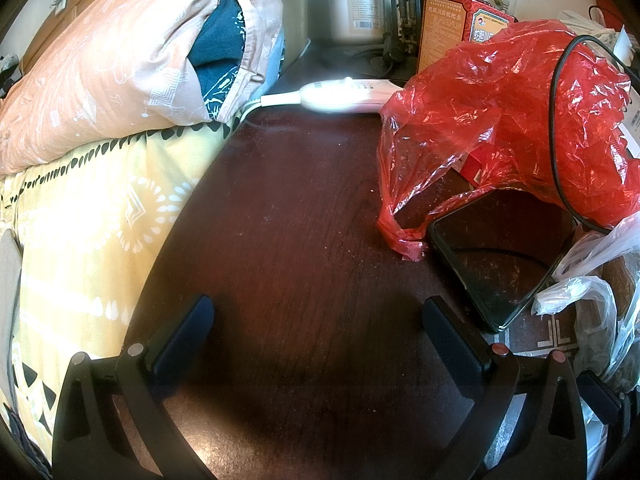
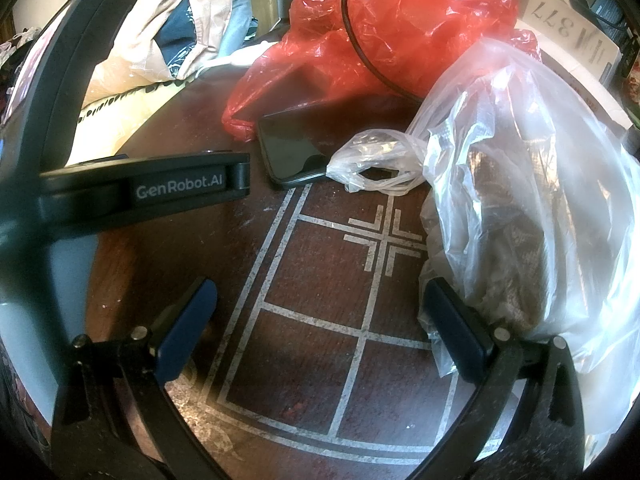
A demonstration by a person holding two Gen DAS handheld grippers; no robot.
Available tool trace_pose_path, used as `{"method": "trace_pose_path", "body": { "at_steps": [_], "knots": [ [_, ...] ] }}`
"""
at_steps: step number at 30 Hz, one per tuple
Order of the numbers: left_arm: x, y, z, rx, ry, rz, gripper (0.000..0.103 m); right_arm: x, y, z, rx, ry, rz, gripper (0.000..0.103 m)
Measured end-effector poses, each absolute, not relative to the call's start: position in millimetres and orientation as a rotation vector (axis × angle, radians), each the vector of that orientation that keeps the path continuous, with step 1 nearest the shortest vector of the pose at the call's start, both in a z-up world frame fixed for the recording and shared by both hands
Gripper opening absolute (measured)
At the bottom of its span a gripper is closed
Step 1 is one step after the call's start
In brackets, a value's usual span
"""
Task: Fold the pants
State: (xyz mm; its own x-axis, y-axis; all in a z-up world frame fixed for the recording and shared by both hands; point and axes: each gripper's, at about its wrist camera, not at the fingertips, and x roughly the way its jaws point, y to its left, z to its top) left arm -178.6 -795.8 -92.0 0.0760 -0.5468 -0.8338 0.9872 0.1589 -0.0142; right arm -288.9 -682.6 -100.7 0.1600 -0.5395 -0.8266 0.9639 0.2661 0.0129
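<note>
No pants show in either view. My left gripper is open and empty, low over a dark wooden table beside the bed. My right gripper is open and empty over the same table, where pale inlaid lines run. Its right finger touches a clear plastic bag. The left gripper's black body lies across the left of the right wrist view.
A red plastic bag, a black phone with a black cable, a white remote-like controller, a tin and boxes crowd the table's far and right side. A bed with yellow sheet and peach pillow lies left.
</note>
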Motion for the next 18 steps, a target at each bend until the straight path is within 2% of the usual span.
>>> {"method": "trace_pose_path", "body": {
  "at_steps": [18],
  "knots": [
    [-177.8,-796.0,-93.0,0.682,0.822,-1.294,0.103,-286.2,-684.8,-102.0,0.639,0.819,-1.184,0.103]
  ]
}}
